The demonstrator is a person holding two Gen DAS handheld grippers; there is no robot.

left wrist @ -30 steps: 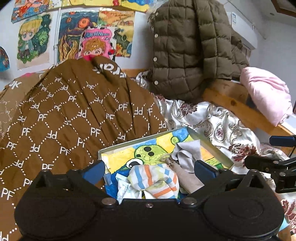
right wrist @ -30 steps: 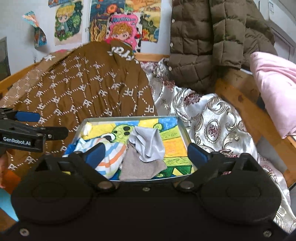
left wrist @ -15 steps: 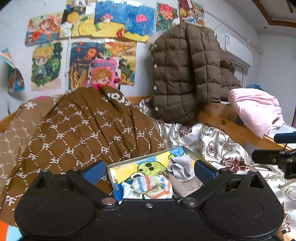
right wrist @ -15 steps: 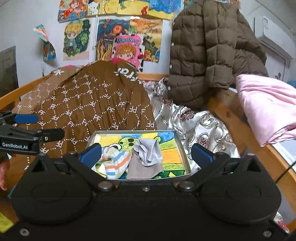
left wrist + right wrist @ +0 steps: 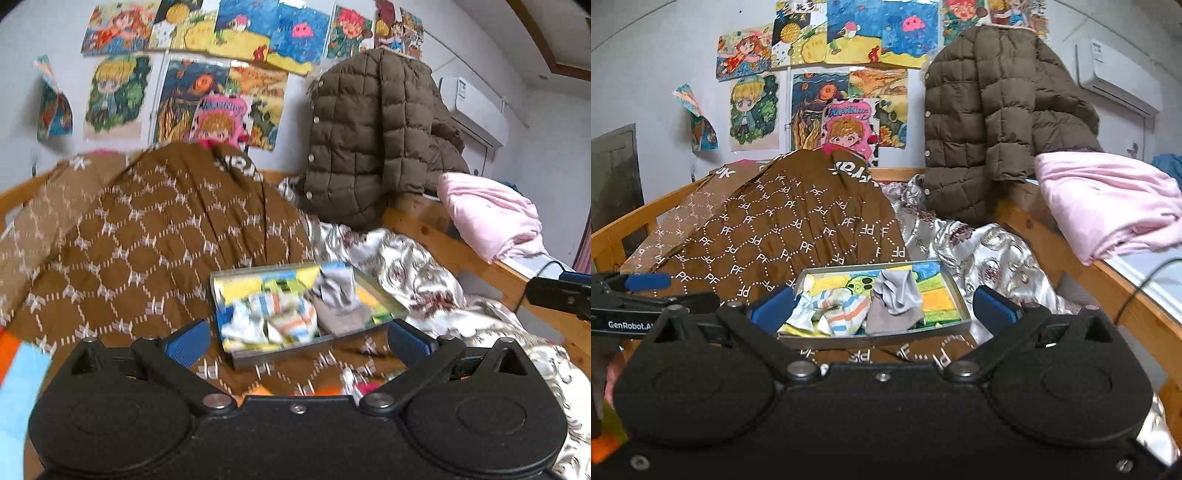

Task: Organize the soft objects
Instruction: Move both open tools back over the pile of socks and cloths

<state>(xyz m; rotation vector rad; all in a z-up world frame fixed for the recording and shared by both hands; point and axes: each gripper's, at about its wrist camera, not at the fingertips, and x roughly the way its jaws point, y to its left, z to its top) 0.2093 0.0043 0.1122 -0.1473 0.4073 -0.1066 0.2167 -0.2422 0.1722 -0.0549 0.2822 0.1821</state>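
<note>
A shallow box (image 5: 960, 308) with a bright cartoon lining lies on the brown patterned quilt (image 5: 783, 236); in the left wrist view the box (image 5: 384, 301) looks blurred. Inside it are a striped cloth (image 5: 834, 308) on the left and a grey cloth (image 5: 895, 293) on the right, also the striped cloth (image 5: 280, 314) and grey cloth (image 5: 334, 291) in the left view. My left gripper (image 5: 297, 341) is open and empty, short of the box. My right gripper (image 5: 882, 310) is open and empty too, its fingers framing the box from behind. Neither touches anything.
A brown puffer jacket (image 5: 990, 122) hangs at the back right. A pink folded blanket (image 5: 1108, 199) rests on the wooden bed rail (image 5: 1123, 295). Silver floral bedding (image 5: 990, 254) spreads right of the box. Drawings cover the wall (image 5: 849, 66).
Both grippers have pulled back and upward from the box, so it looks smaller and farther. The cloths stay inside it. Both grippers stay open.
</note>
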